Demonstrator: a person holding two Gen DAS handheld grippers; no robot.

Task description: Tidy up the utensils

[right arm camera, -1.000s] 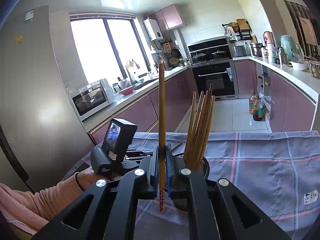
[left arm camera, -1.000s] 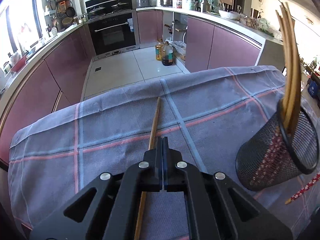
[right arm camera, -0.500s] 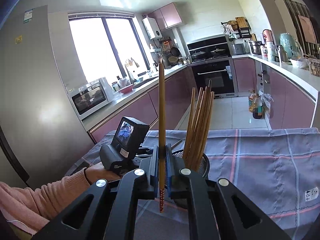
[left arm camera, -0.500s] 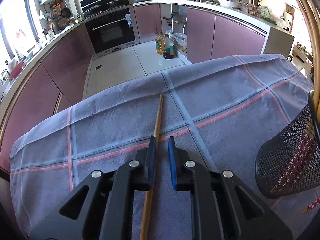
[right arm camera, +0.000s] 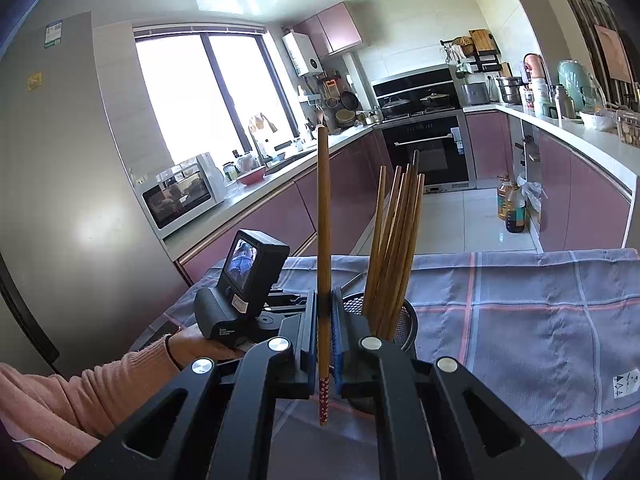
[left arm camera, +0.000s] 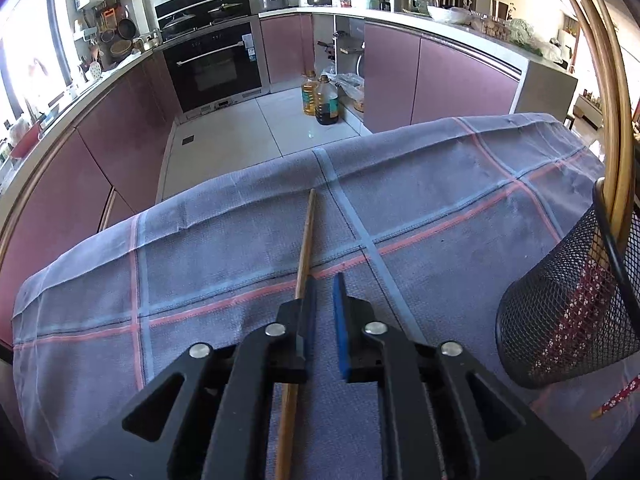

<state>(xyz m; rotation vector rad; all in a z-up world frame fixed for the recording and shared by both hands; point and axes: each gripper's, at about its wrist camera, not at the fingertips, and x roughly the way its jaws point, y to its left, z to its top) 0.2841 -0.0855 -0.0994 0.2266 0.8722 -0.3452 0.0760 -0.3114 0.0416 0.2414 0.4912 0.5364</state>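
Left gripper [left arm camera: 323, 316] has just been opening: its jaws stand slightly apart above a chopstick [left arm camera: 305, 244] lying flat on the cloth [left arm camera: 440, 208], the stick passing under the left finger rather than pinched; right gripper [right arm camera: 324, 334] is pressed together on an upright chopstick [right arm camera: 323, 216] just beside the mesh holder [right arm camera: 408, 320]. Holder already carries a bundle of chopsticks [right arm camera: 394, 240], so sorting appears well advanced. Outstanding, by my judgement: the held stick, the flat one, and one patterned stick [left arm camera: 618, 398] beside the holder's base.

Loose chopstick [left arm camera: 305, 248] partly hidden under left finger [left arm camera: 298, 336].
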